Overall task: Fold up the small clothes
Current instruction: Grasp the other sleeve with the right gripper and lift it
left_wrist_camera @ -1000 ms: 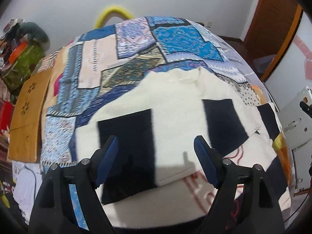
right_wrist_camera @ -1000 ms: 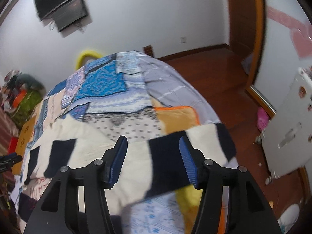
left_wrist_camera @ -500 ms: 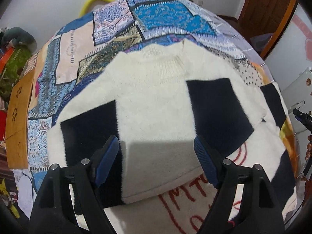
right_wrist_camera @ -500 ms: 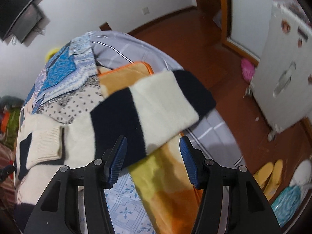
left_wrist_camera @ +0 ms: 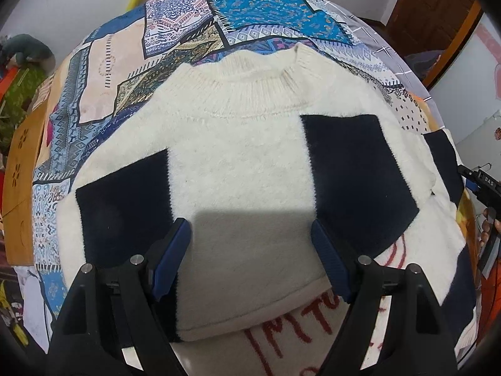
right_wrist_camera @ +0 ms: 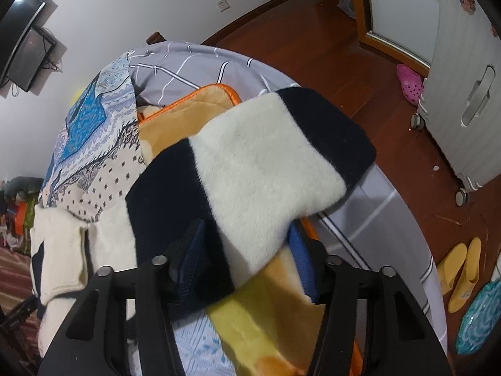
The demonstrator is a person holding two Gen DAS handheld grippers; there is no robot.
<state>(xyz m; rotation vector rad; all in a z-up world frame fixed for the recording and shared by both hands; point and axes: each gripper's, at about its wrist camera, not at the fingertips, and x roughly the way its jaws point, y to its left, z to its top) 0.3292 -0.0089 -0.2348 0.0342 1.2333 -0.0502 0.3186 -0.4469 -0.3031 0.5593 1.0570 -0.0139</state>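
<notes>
Cream-and-navy sweater sleeve [right_wrist_camera: 263,169] lies between the spread right hand-held gripper [right_wrist_camera: 244,257] fingers.

I read "DAS" in white on black tool part [left_wrist_camera: 487,185] at right edge; red stitched letters [left_wrist_camera: 297,332] on cream knit sweater [left_wrist_camera: 238,163], maybe "IMTU", unsure.

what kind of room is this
Most likely a home bedroom: a sweater lies on a bed with a patchwork cover, a wall-mounted TV hangs above, and slippers sit on the wood floor.
</notes>
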